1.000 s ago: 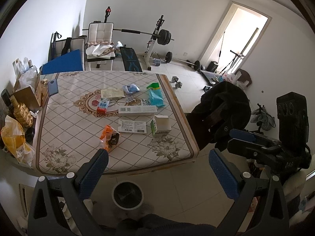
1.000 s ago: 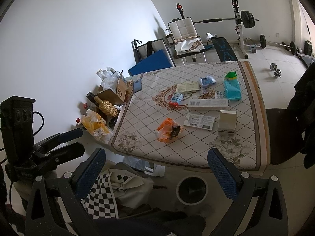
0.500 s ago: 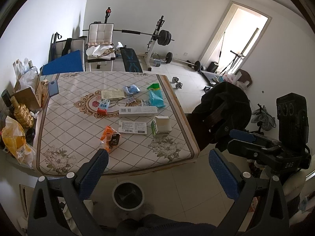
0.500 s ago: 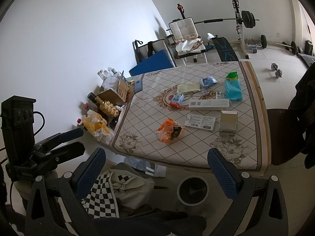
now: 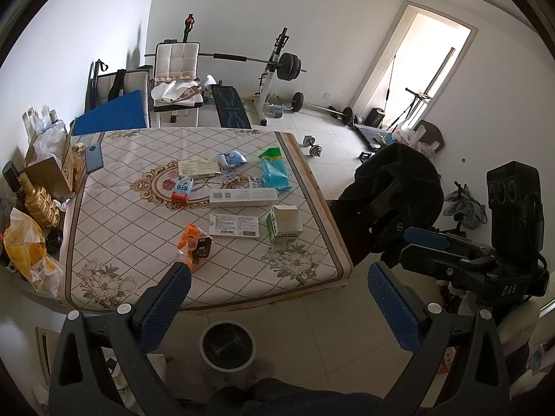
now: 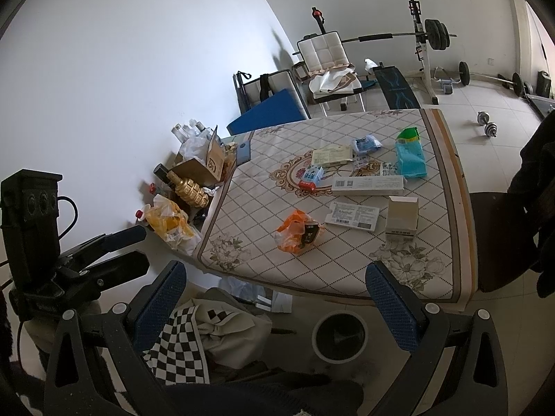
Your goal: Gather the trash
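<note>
The trash lies ahead of both tongs, scattered across the middle and far part of the desk [image 5: 104,235], which wears a glossy cloth with a diamond grid and flower corners. Closest is a crumpled orange wrapper [image 5: 194,244] with a dark label, soft and shiny; it sits just beyond the left finger of my left tongs [image 5: 277,298]. In the right wrist view the same wrapper [image 6: 298,232] lies ahead, between the fingers of my right tongs [image 6: 277,298]. I judge the left one slightly nearer.

Past it lies a flat white label card [image 5: 235,224], long axis running left to right across my reach. To its right stands a small white-and-green carton [image 5: 283,224], stiff and boxy. Further off is a long white box [image 5: 244,197], also lying crosswise, then a red-and-blue packet [image 5: 182,189], a blue crumpled wrapper [image 5: 231,158] and a teal pouch [image 5: 273,171].

Both pairs of tongs hang spread wide apart, gripping nothing, short of the desk edge. Their pads are blue and ribbed.

A round bin [image 5: 227,345] with a dark liner stands on the tiled floor below and between the left tongs, nearer than the desk.
</note>
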### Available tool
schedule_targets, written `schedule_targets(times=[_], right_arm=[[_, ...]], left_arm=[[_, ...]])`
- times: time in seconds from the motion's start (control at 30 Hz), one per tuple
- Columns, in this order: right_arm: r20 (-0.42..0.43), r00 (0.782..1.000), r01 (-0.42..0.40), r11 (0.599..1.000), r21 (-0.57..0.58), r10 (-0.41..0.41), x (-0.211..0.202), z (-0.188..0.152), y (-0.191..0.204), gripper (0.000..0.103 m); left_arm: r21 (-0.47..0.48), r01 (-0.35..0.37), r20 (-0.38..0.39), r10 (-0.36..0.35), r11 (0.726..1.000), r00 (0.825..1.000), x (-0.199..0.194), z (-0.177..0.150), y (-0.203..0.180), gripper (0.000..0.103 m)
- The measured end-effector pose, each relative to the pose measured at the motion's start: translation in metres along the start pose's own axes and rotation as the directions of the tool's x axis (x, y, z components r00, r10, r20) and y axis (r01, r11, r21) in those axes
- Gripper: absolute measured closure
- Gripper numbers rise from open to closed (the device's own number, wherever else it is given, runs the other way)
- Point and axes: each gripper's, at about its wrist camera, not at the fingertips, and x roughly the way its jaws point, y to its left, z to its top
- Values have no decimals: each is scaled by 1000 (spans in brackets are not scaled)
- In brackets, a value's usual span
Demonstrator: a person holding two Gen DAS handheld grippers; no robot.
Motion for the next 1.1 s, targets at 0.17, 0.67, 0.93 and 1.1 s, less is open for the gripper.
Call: schedule_targets(times=[0.17,0.67,0.93,1.1], right_arm=[[1,1000,-1,1000,-1,1,-1,-1,-1,0],[0,1000,-4,1000,0,4,1,-2,-2,0],[-16,995,101,994,51,-101,24,0,-14,0],[-87,958,284,949,136,-274,88,9,-61,0]], left_arm=[[-1,-1,2,1,1000,1000,0,0,0,0],[1,-5,1,5,1000,1000,1,-1,-2,0],[22,-197,-4,197,980,980,22,8,17,0],[50,-379,-94,382,924,920,87,11,62,0]])
